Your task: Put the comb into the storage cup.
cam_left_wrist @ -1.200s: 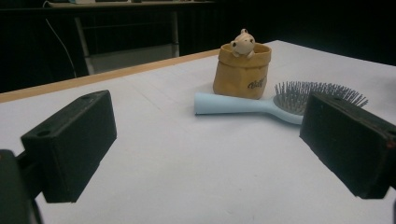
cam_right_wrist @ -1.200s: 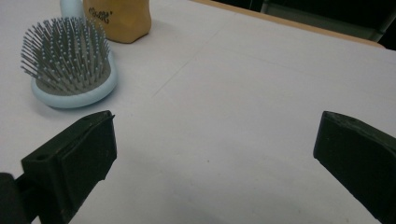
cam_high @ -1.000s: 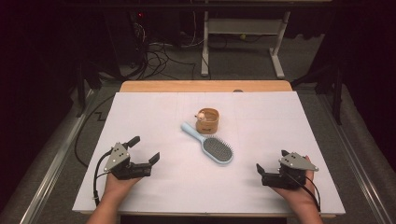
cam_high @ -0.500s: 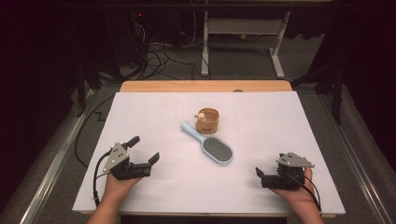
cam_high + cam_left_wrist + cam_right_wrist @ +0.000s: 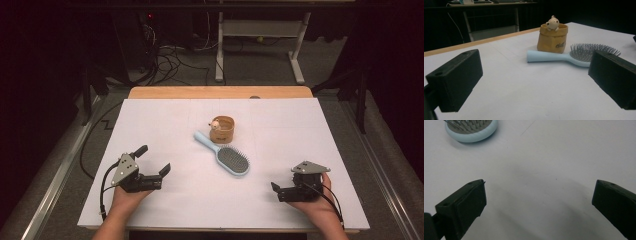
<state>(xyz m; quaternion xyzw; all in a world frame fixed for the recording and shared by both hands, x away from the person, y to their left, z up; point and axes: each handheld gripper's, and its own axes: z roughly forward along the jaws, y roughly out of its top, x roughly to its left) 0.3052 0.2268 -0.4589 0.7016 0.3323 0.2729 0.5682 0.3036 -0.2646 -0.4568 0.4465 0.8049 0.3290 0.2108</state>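
A light blue hairbrush [image 5: 227,156] lies bristles up in the middle of the white table [image 5: 300,130], its handle pointing to the far left. Just behind the handle stands a small tan pot [image 5: 223,130] with a little bear figure on its rim. My left gripper [image 5: 153,160] rests at the near left, open and empty, facing the brush [image 5: 564,56] and the pot [image 5: 552,37]. My right gripper [image 5: 278,191] sits low at the near right, open and empty, tilted down at the table. The brush head [image 5: 471,130] lies ahead of it to the left.
The white sheet leaves a strip of wooden tabletop [image 5: 220,92] bare along the far edge. Beyond the table are floor cables [image 5: 175,55] and a white metal stand [image 5: 260,35]. Dark floor and metal rails [image 5: 60,175] flank both sides.
The right gripper has dipped slightly and shifted a little toward the near left. The left gripper, brush and pot have stayed put.
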